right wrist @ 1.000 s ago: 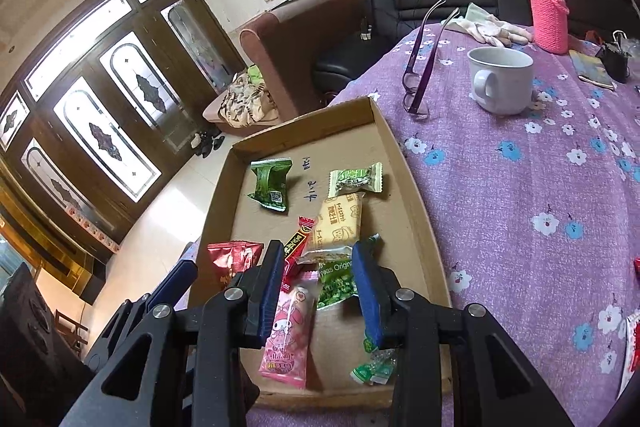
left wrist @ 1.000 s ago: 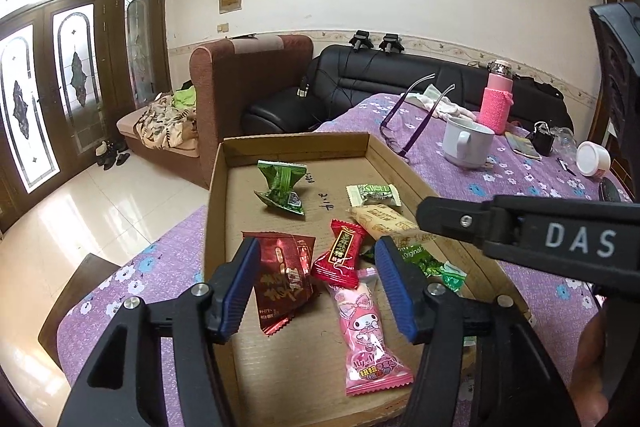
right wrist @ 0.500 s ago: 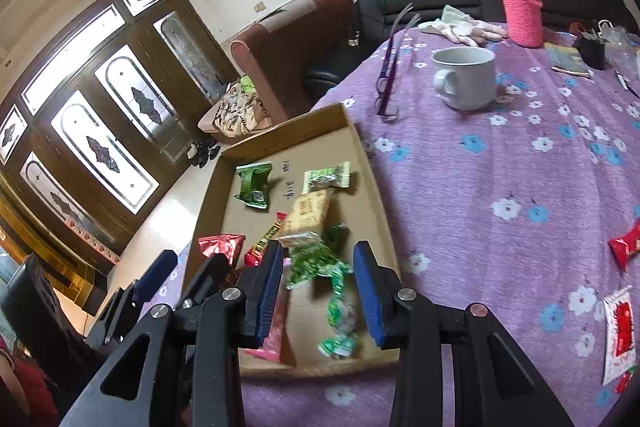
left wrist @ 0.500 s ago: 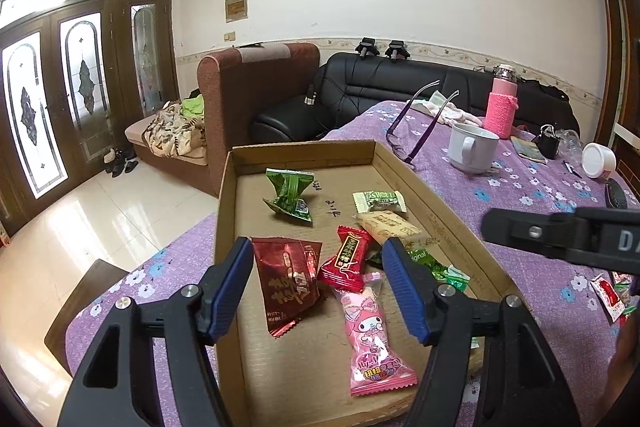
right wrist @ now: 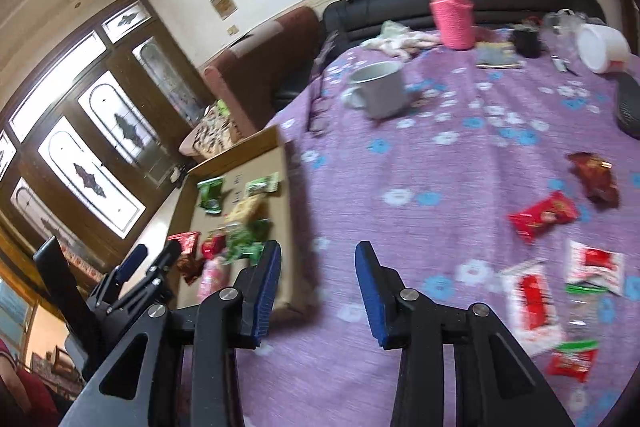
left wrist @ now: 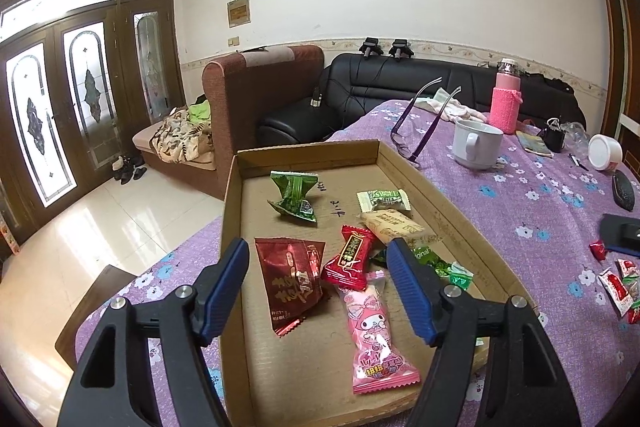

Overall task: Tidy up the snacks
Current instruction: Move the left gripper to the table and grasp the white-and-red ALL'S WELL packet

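A shallow cardboard tray [left wrist: 230,211] lies on the purple flowered tablecloth and holds several snack packets: a dark red pouch [left wrist: 290,277], a pink bunny packet [left wrist: 374,331], a red candy [left wrist: 347,257] and a green packet [left wrist: 294,197]. My left gripper [left wrist: 316,285] is open and empty above the tray's near end. My right gripper [right wrist: 316,291] is open and empty above bare cloth right of the tray [right wrist: 286,227]. Loose snacks lie on the cloth at the right: a red packet [right wrist: 542,215], a dark red one [right wrist: 596,177] and white-and-red ones [right wrist: 530,301].
A white mug [left wrist: 476,143], purple glasses [left wrist: 420,123], a pink bottle [left wrist: 506,99] and a white tub [left wrist: 604,151] stand at the table's far end. A black remote [left wrist: 622,191] lies at the right. Sofas stand behind; the table edge drops to a tiled floor at the left.
My right gripper has swung right, away from the tray and over the open cloth, and its jaws have widened. My left gripper has drawn back slightly and stays open.
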Motion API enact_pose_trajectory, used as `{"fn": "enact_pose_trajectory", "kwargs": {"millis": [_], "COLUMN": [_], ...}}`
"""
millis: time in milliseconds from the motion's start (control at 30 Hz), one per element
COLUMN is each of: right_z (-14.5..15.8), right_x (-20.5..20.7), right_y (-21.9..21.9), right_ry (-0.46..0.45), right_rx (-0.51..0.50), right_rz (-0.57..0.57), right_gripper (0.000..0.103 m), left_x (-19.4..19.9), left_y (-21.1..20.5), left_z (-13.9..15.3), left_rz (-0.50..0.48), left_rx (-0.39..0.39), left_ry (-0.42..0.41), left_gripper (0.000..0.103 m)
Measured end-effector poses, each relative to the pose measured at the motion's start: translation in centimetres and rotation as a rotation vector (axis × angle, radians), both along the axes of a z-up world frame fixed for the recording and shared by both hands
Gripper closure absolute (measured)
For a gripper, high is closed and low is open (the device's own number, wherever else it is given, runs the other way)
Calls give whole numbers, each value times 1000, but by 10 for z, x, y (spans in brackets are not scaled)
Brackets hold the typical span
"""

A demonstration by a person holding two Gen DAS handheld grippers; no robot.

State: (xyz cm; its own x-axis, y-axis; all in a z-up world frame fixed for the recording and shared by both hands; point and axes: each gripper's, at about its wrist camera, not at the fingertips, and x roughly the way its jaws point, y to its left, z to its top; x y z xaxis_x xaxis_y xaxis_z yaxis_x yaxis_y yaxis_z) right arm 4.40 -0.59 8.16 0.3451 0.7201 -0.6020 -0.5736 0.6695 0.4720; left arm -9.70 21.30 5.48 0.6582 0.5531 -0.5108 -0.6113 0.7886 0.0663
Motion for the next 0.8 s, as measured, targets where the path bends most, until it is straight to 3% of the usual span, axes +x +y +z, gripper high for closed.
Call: {"fn": "enact_pose_trajectory", "kwargs": {"millis": [300,533,633,800], "right_z": [-10,-37,-41,-46], "right_x": [37,63,63,64], "right_y": [-128,-183,-191,-200], "right_ry": [5,155,196,239], "right_rx": [30,94,106,142], "right_rz": [-263,-400,-424,-447], "right_gripper": [58,57,57,57], "left_x": [0,20,44,98], "left_y": [-21,-90,-120,-157], "left_z": [17,40,33,5], "left_rz": [-57,-238,-386,-608], "left_rx": [-23,22,-72,-396], "left_ry": [-15,3,74,241], "left_gripper": [32,32,32,32]}}
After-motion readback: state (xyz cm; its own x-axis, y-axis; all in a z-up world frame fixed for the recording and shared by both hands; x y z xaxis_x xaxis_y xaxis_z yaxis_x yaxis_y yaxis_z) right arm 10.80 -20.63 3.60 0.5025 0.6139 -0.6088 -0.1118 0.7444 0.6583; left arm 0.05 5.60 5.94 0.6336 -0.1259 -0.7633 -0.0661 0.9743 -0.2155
